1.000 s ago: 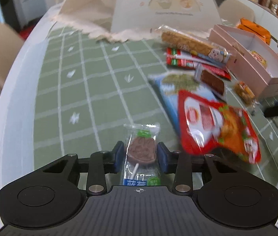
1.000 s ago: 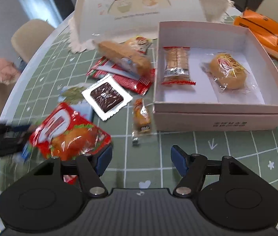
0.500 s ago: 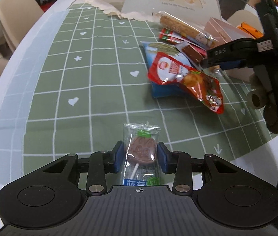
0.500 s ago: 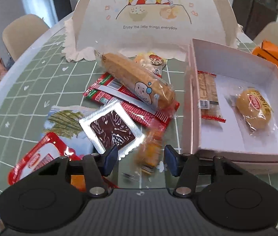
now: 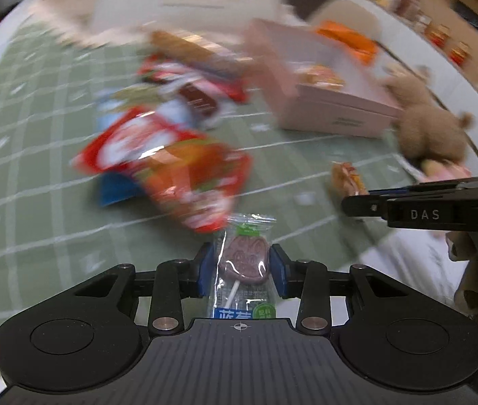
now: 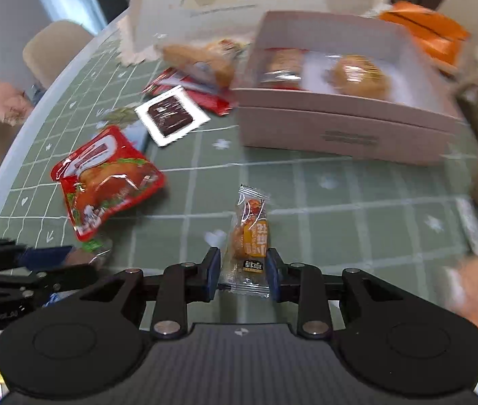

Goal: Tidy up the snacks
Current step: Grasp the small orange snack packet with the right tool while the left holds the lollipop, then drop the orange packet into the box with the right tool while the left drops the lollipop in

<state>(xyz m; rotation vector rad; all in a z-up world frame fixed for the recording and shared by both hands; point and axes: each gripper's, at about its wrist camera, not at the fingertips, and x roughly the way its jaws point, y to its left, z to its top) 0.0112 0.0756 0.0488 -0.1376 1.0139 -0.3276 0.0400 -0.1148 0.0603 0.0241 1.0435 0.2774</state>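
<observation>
Left tool (image 5: 241, 268): my jaws are clamped on a wrapped lollipop (image 5: 244, 263), held above the counter (image 5: 36, 182).
Right tool (image 6: 243, 275): my jaws are clamped on an orange snack (image 6: 249, 236), wrapper pointing toward the box (image 6: 347, 131).
Box: pink, open, two wrapped snacks inside.
Counter: red pouch (image 6: 103, 179) and chocolate packet (image 6: 171, 116) lie left of the box.

Green checked table (image 6: 323, 202) bears pink box (image 6: 343, 131), snack packets (image 6: 103, 179).

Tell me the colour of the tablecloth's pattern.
The tablecloth is sage green with a white grid and small white motifs; the right wrist view shows it best.
</observation>
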